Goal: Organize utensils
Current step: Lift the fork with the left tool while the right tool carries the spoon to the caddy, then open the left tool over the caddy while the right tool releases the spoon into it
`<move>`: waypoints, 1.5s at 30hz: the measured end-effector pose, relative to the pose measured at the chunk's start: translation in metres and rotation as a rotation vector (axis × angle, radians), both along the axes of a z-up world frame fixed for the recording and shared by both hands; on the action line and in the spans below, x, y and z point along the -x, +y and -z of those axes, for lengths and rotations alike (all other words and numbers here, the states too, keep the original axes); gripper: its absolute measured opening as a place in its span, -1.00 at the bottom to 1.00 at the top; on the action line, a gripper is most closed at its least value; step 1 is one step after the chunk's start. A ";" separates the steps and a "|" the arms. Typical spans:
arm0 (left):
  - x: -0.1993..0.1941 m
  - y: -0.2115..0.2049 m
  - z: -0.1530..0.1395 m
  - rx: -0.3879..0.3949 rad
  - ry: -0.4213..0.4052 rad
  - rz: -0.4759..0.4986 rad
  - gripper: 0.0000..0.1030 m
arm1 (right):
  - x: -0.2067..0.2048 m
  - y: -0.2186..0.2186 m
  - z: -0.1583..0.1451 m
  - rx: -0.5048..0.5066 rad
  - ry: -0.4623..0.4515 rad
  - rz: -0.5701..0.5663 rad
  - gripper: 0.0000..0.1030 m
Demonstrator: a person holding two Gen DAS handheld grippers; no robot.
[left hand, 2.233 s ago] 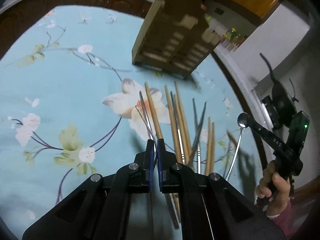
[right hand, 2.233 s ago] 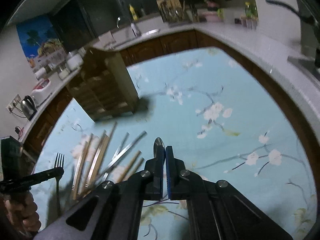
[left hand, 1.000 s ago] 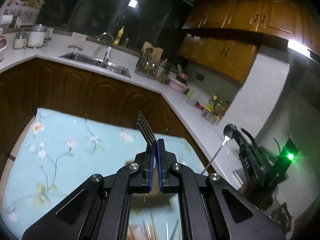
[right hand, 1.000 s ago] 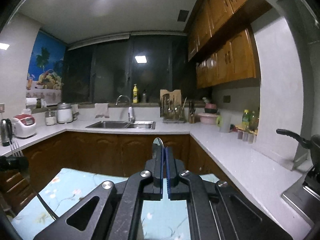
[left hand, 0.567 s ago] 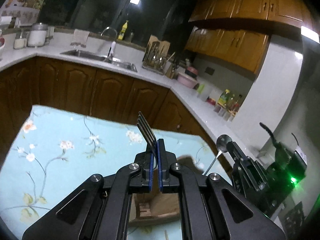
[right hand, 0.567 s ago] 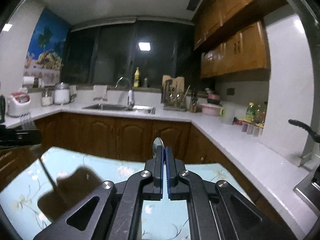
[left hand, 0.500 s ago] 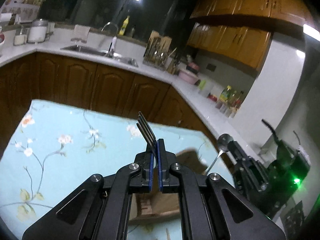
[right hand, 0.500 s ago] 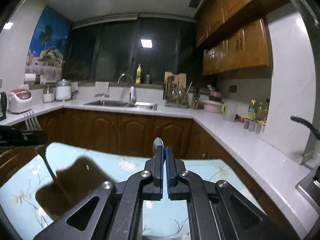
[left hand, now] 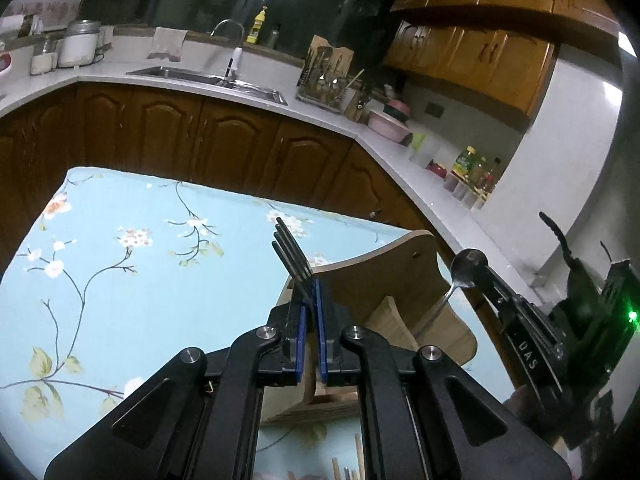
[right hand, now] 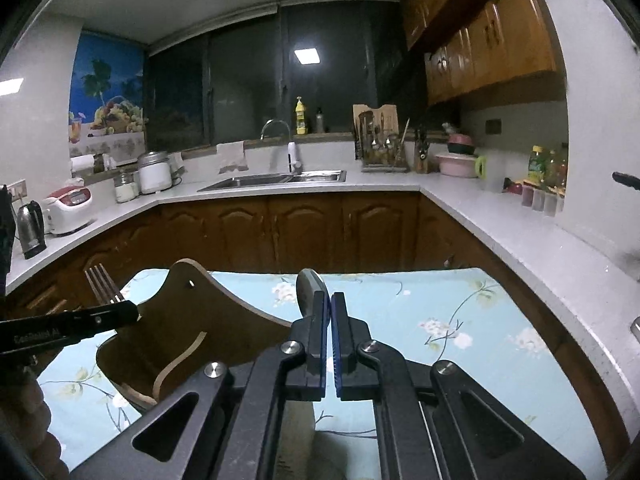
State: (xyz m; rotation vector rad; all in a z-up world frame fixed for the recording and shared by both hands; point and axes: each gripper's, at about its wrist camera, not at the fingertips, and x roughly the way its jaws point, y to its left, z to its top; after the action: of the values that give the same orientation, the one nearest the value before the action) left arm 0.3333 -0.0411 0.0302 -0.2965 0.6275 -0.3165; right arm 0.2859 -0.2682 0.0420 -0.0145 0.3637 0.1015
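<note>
My left gripper (left hand: 311, 300) is shut on a metal fork (left hand: 290, 254), tines up, just above a wooden utensil holder (left hand: 394, 280) on the table. My right gripper (right hand: 328, 312) is shut on a metal spoon (right hand: 308, 286), bowl up. In the left wrist view the spoon (left hand: 466, 266) hangs over the holder's right side, handle pointing down into it. In the right wrist view the fork (right hand: 100, 284) and the left gripper (right hand: 134, 314) stand at the holder's (right hand: 188, 320) left rim. Several chopsticks (left hand: 348, 470) lie on the table below.
The table has a light blue floral cloth (left hand: 140, 272). Brown cabinets and a white counter (right hand: 500, 220) with a sink (right hand: 276, 180), jars and bottles wrap around behind. A black pan handle (left hand: 554, 232) sticks out at the right.
Both grippers lifted the fork and spoon off the table, turned them upright and moved over the wooden holder. In the last half second both came lower and closer to it.
</note>
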 end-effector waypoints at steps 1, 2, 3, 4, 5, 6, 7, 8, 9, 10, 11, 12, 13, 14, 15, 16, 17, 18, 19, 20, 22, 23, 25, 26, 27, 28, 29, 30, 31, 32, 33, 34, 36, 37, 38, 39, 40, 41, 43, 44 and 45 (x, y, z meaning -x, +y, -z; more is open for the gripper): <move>0.000 0.000 0.000 -0.004 0.000 -0.001 -0.93 | -0.003 -0.002 -0.002 -0.004 0.004 -0.001 -0.96; 0.000 0.000 0.000 -0.004 0.002 -0.003 -0.93 | -0.004 -0.003 -0.003 -0.013 0.009 -0.003 -0.96; -0.001 0.000 -0.001 -0.001 0.004 -0.004 -0.93 | -0.005 -0.004 -0.003 -0.021 0.015 -0.005 -0.96; -0.001 0.000 -0.001 0.000 0.008 -0.006 -0.91 | -0.005 -0.003 -0.002 -0.026 0.019 -0.006 -0.96; -0.001 0.001 -0.002 0.000 0.015 -0.010 -0.86 | -0.006 -0.004 -0.003 -0.033 0.024 -0.008 -0.94; -0.001 0.002 -0.002 0.008 0.023 -0.011 -0.73 | -0.006 -0.006 -0.003 -0.044 0.031 -0.012 -0.93; -0.001 0.004 -0.003 0.018 0.030 -0.009 -0.64 | -0.005 -0.007 -0.003 -0.056 0.038 -0.018 -0.91; 0.001 0.007 -0.004 0.031 0.034 -0.012 -0.44 | -0.004 -0.009 -0.004 -0.069 0.041 -0.024 -0.88; 0.004 0.008 -0.006 0.036 0.032 -0.016 -0.32 | -0.002 -0.011 -0.005 -0.082 0.044 -0.021 -0.83; 0.008 0.010 -0.008 0.042 0.025 -0.021 -0.27 | 0.000 -0.013 -0.006 -0.090 0.043 -0.017 -0.71; 0.012 0.012 -0.011 0.047 0.019 -0.025 -0.15 | 0.003 -0.017 -0.009 -0.105 0.035 -0.011 -0.56; 0.016 0.013 -0.014 0.051 0.015 -0.028 0.01 | 0.007 -0.021 -0.012 -0.122 0.029 -0.003 -0.45; 0.021 0.015 -0.016 0.052 0.013 -0.034 0.09 | 0.010 -0.024 -0.013 -0.135 0.027 0.001 -0.21; 0.026 0.017 -0.018 0.051 0.012 -0.040 0.20 | 0.015 -0.029 -0.016 -0.163 0.025 -0.001 -0.05; 0.034 0.019 -0.021 0.054 0.006 -0.044 0.34 | 0.021 -0.035 -0.019 -0.194 0.025 -0.004 0.02; 0.039 0.021 -0.022 0.055 0.004 -0.050 0.45 | 0.025 -0.039 -0.020 -0.211 0.023 -0.003 0.19; 0.046 0.024 -0.025 0.055 0.000 -0.062 0.64 | 0.032 -0.045 -0.023 -0.238 0.020 0.000 0.40; 0.054 0.028 -0.027 0.057 -0.010 -0.075 0.70 | 0.039 -0.051 -0.026 -0.264 0.015 -0.001 0.51; 0.065 0.032 -0.029 0.062 -0.021 -0.088 0.74 | 0.045 -0.054 -0.026 -0.279 0.010 -0.002 0.70; 0.073 0.036 -0.030 0.067 -0.023 -0.098 0.84 | 0.054 -0.059 -0.028 -0.304 0.001 -0.002 0.73; 0.089 0.045 -0.030 0.090 -0.026 -0.115 0.88 | 0.072 -0.066 -0.031 -0.330 -0.012 0.000 0.74; 0.097 0.049 -0.031 0.105 -0.028 -0.114 0.88 | 0.079 -0.068 -0.032 -0.333 -0.014 0.003 0.77; 0.113 0.055 -0.029 0.127 -0.012 -0.112 0.89 | 0.098 -0.073 -0.033 -0.342 -0.022 0.009 0.79; 0.122 0.056 -0.028 0.133 -0.006 -0.107 0.89 | 0.107 -0.075 -0.032 -0.345 -0.024 0.017 0.83; 0.133 0.058 -0.026 0.135 -0.002 -0.104 0.89 | 0.118 -0.078 -0.030 -0.351 -0.022 0.029 0.85; 0.140 0.060 -0.024 0.132 0.005 -0.111 0.90 | 0.127 -0.078 -0.028 -0.358 -0.019 0.032 0.86; 0.150 0.061 -0.022 0.133 0.011 -0.116 0.90 | 0.138 -0.080 -0.024 -0.365 -0.014 0.026 0.86; 0.158 0.062 -0.020 0.137 0.016 -0.116 0.90 | 0.148 -0.082 -0.019 -0.371 -0.002 0.024 0.86; 0.165 0.065 -0.017 0.139 0.030 -0.116 0.90 | 0.157 -0.082 -0.016 -0.381 0.013 0.023 0.86; 0.171 0.066 -0.014 0.137 0.044 -0.117 0.90 | 0.164 -0.084 -0.012 -0.391 0.029 0.019 0.86; 0.179 0.067 -0.010 0.134 0.063 -0.118 0.90 | 0.172 -0.087 -0.007 -0.396 0.047 0.015 0.86; 0.188 0.070 -0.004 0.135 0.082 -0.118 0.90 | 0.178 -0.088 -0.003 -0.396 0.058 0.018 0.86; 0.203 0.072 0.007 0.147 0.107 -0.125 0.90 | 0.195 -0.092 0.007 -0.393 0.092 0.042 0.86; 0.208 0.074 0.013 0.153 0.123 -0.127 0.90 | 0.203 -0.093 0.011 -0.397 0.100 0.048 0.86; 0.215 0.077 0.020 0.159 0.141 -0.126 0.90 | 0.211 -0.095 0.017 -0.402 0.115 0.054 0.86; 0.220 0.079 0.025 0.162 0.150 -0.124 0.90 | 0.219 -0.097 0.022 -0.407 0.134 0.064 0.86; 0.226 0.081 0.033 0.158 0.165 -0.119 0.90 | 0.227 -0.100 0.025 -0.416 0.149 0.076 0.86; 0.230 0.080 0.037 0.149 0.177 -0.117 0.90 | 0.232 -0.102 0.028 -0.424 0.161 0.081 0.86; 0.236 0.080 0.048 0.121 0.209 -0.114 0.90 | 0.242 -0.104 0.036 -0.434 0.181 0.086 0.86; 0.238 0.079 0.052 0.114 0.223 -0.116 0.90 | 0.246 -0.104 0.038 -0.435 0.189 0.092 0.86; 0.240 0.080 0.058 0.110 0.246 -0.120 0.90 | 0.249 -0.103 0.041 -0.435 0.202 0.097 0.86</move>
State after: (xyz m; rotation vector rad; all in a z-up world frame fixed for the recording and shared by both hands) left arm 0.0931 0.0389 -0.0278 -0.4820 0.8315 -0.2008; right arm 0.0373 -0.3717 0.0012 0.4455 0.5375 0.0846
